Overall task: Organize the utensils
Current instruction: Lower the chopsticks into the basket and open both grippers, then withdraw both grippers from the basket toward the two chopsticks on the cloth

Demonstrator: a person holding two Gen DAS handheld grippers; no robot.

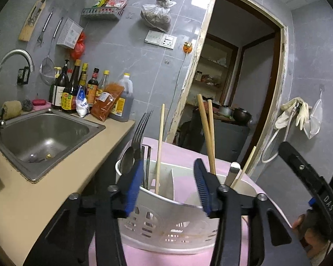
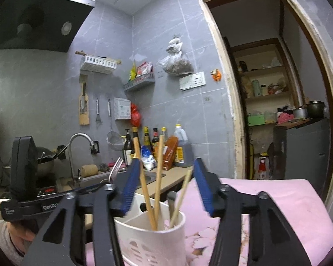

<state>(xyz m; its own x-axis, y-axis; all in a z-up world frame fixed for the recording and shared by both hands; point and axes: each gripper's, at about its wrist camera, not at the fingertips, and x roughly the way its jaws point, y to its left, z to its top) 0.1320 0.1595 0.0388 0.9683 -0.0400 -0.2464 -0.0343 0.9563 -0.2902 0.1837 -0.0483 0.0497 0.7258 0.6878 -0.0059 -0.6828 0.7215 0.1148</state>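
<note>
Left gripper [image 1: 168, 184]: its blue-padded jaws stand apart with nothing pressed between them; they frame the white utensil caddy from the 6 o'clock side of the left wrist view.
Right gripper [image 2: 164, 188]: jaws likewise spread and empty, the chopsticks rising in the gap between the pads without touching either — seen plainly in the right wrist view.
Utensil caddy [image 1: 166, 226]: a white slotted plastic holder with inner dividers, standing on the pink cloth [image 1: 184, 153] just ahead of both grippers, at the centre of each view.
Fork [image 1: 139, 130]: upright in the caddy's compartment at 9 o'clock, tines up.
Spoon [image 1: 127, 160]: in the same compartment, bowl up, just beside the fork.
Chopsticks [image 1: 207, 133]: two lean together in the compartment at 3 o'clock; a single chopstick [image 1: 159, 146] stands in the middle section, and a thinner one leans out toward 2 o'clock beside a metal handle [image 1: 233, 170].
Sink [image 1: 44, 133]: steel basin set in the beige counter [image 1: 33, 201], at 9 o'clock from the caddy.
Bottles [image 1: 82, 88]: a cluster of sauce bottles on the counter against the grey tiled wall, at 10 o'clock.
Doorway [image 1: 244, 77]: at 1 o'clock — open onto shelves.
Person's hand [image 1: 308, 232]: at 4 o'clock in the left wrist view, wrapped round the other gripper's black handle.
</note>
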